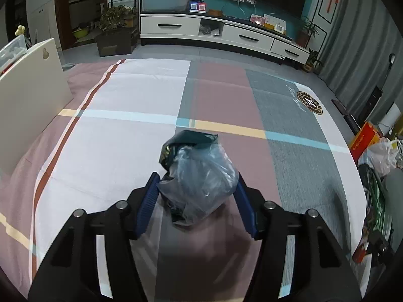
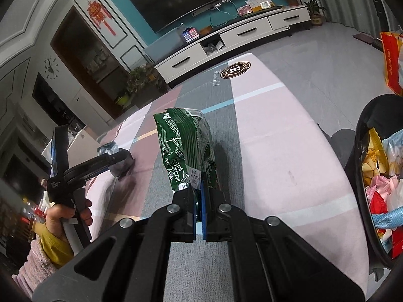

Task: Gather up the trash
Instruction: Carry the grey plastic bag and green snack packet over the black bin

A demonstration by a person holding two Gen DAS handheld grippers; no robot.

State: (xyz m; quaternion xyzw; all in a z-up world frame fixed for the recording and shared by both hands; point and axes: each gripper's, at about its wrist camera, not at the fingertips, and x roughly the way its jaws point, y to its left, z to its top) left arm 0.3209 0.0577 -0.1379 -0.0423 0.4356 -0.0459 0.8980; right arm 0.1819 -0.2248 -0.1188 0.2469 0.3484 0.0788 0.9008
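Observation:
My left gripper (image 1: 197,180) stands around a crumpled clear plastic bag (image 1: 204,178) with a dark wrapper behind it (image 1: 191,138), on the patchwork cloth. Its blue pads touch the bag on both sides. In the right wrist view the left gripper (image 2: 110,157) shows at the left with the bag (image 2: 109,148) at its tip. My right gripper (image 2: 200,188) is shut on the lower end of a green hazelnut wafer wrapper (image 2: 186,148) and holds it upright above the cloth. A black trash bin (image 2: 362,151) with wrappers inside stands at the right edge.
The cloth-covered table (image 1: 126,95) fills the middle. A white board (image 1: 30,80) stands at its left. Bags and a red box (image 1: 365,138) lie on the floor at the right. A white TV cabinet (image 1: 226,35) runs along the far wall.

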